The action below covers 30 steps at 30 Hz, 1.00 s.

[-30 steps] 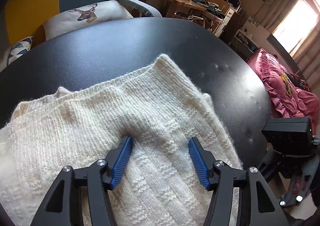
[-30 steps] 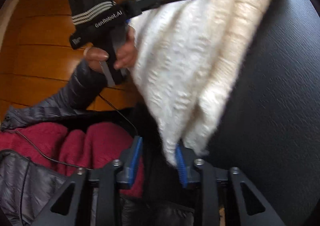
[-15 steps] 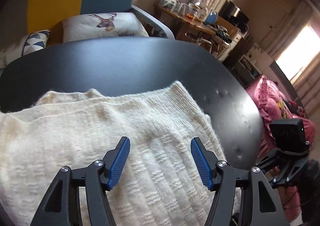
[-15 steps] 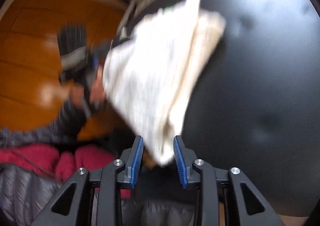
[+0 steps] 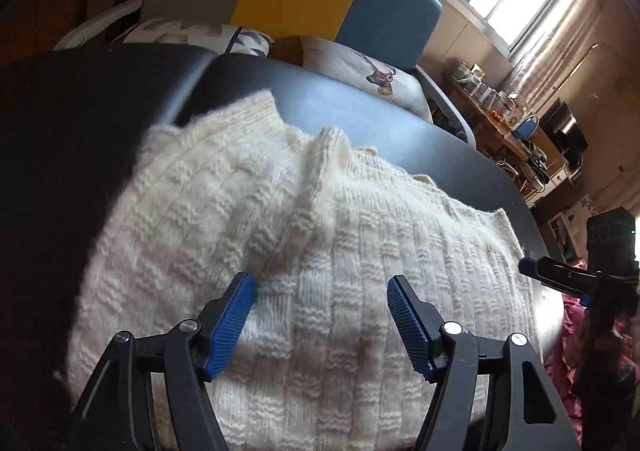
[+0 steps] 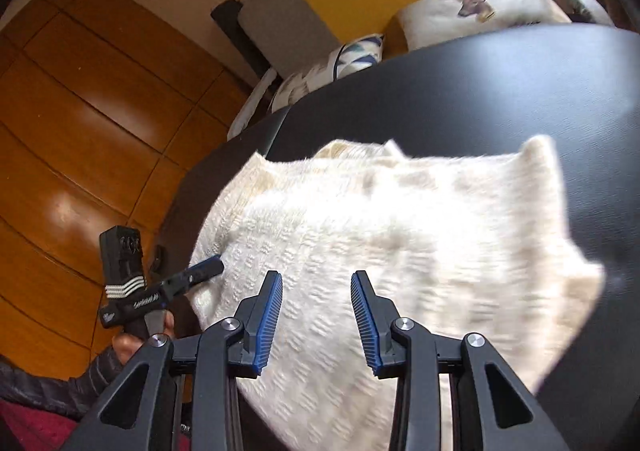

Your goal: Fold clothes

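Left wrist view: cream knitted sweater (image 5: 320, 251) is lying in layers on the black bench (image 5: 380, 123), looking soft, bulky, stretchy, best gripped at a doubled edge; left gripper (image 5: 320, 321) and right gripper (image 6: 316, 317) are both gaping wide, holding nothing.

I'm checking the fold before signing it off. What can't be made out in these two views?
- Near edge of the cream knitted sweater: cut off by the frame bottom and left gripper in the left wrist view.
- Sweater's right side: motion-blurred in the right wrist view, beyond the right gripper.
- Layers beneath: hidden by the top layer.
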Available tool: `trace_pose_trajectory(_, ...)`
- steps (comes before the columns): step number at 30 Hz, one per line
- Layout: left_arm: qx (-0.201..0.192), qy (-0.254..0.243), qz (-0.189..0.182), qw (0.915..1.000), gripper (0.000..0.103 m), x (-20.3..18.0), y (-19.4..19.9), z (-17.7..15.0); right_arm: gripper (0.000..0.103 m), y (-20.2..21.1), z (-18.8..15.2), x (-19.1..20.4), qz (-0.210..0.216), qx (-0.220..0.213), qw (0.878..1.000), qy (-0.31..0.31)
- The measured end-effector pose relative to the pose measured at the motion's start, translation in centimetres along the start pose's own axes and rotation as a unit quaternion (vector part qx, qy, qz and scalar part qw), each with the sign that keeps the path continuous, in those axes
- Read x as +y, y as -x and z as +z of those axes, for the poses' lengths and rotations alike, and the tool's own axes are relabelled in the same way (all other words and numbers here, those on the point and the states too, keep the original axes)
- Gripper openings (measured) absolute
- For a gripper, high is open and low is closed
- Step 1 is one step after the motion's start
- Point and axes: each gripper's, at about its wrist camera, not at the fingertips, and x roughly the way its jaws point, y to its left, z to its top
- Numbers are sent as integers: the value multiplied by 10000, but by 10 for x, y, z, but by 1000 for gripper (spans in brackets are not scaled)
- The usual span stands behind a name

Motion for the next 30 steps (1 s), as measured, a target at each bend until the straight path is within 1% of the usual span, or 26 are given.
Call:
trace_pose_trajectory(2,-58,-4,-75,10000,70,-3,3,-14,37,-26,-4,6,-499,220,9985,37)
trace_pose_trajectory(3,-80,-16,-118,9999,71,-5,5,-18,35,-29,-6,1,-581,247,9980,13)
trace_pose_trajectory(4,-102,-20,-173,9998,71,-6,8,-21,35,-26,-8,-3,-511,181,9985,-21)
trace_pose_trajectory(6,-143,125,-471,9987,71,3,22,-20,31,-20,-11,-13,-434,86,9989,-149)
trace_pose_trajectory(9,-410,431,-467,9971,71,48,54,-14,30,-13,-13,-26,-279,0,9987,-432)
trace_pose_trajectory(13,-741,817,-468,9928,73,107,94,-7,30,-12,-11,-22,-422,38,9987,-294)
trace_pose_trajectory(16,-390,549,-670,9955,72,128,88,-6,30,-20,-8,-13,-667,142,9976,-152)
trace_pose_trajectory(19,-42,528,-1272,9905,71,131,71,-8,30,-28,-4,-3,-912,245,9955,-9)
trace_pose_trajectory(20,74,520,-1472,9877,65,132,65,-9,30,-31,-3,0,-993,279,9947,38)
trace_pose_trajectory(21,189,509,-1666,9845,54,133,60,-10,30,-33,-1,3,-1074,314,9937,85)
trace_pose_trajectory(22,282,479,-1819,9817,50,133,56,-12,30,-36,0,6,-1155,348,9926,133)
trace_pose_trajectory(24,415,485,-2077,9761,37,133,51,-15,30,-41,3,12,-1317,417,9902,228)
trace_pose_trajectory(25,476,515,-2240,9721,34,132,52,-19,29,-44,4,15,-1398,451,9888,275)
trace_pose_trajectory(28,655,590,-2690,9591,14,130,54,-30,30,-48,10,17,-1773,521,9819,412)
trace_pose_trajectory(29,674,483,-2542,9636,6,126,56,-38,30,-49,12,16,-1847,519,9806,393)
trace_pose_trajectory(30,727,325,-2298,9700,6,121,56,-47,30,-49,12,13,-1822,502,9815,308)
